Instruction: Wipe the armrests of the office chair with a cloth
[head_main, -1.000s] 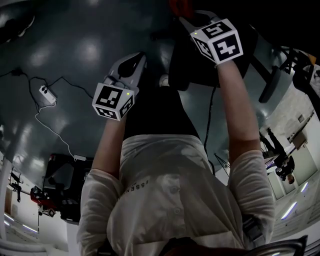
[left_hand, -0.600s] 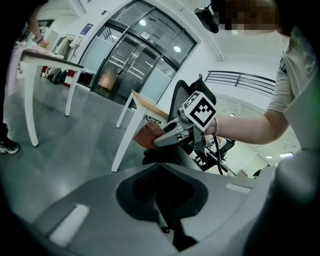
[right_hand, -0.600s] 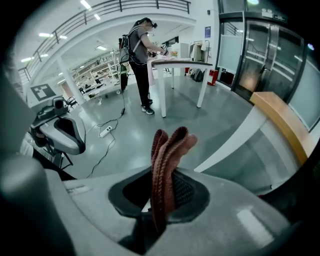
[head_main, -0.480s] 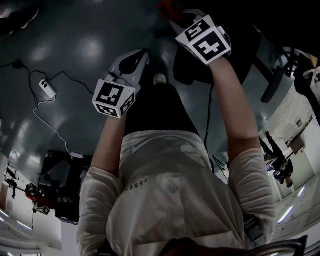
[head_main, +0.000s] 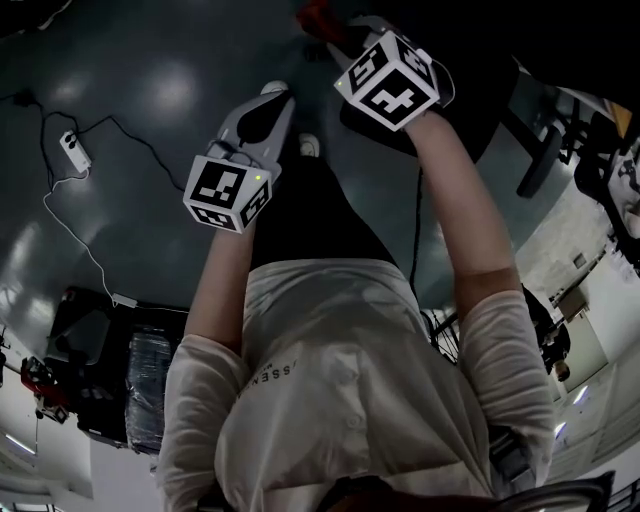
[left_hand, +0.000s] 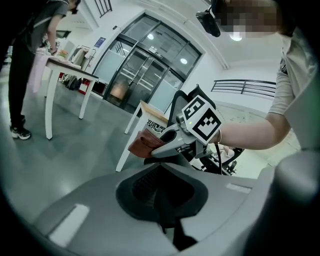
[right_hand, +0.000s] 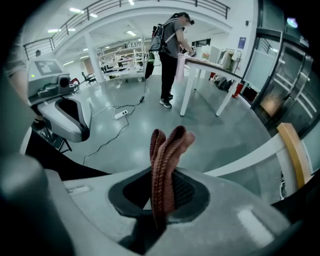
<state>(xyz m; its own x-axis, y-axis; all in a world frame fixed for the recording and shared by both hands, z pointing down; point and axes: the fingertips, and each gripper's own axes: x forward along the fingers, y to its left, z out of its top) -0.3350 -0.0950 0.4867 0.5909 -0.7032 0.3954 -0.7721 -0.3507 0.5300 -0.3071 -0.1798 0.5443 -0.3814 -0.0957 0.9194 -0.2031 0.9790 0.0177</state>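
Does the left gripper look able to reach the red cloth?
Probably yes: the cloth, clamped in the right gripper, hangs in open air ahead of the left gripper, nothing between them.

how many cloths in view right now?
1. The reddish cloth is pinched in the right tool. The left tool holds none; more may be hidden outside these views.

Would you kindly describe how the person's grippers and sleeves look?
The left gripper and right gripper have light grey tapered bodies with dark inner pads. Each carries a white cube printed with black square markers. The person wears a white short-sleeved shirt.
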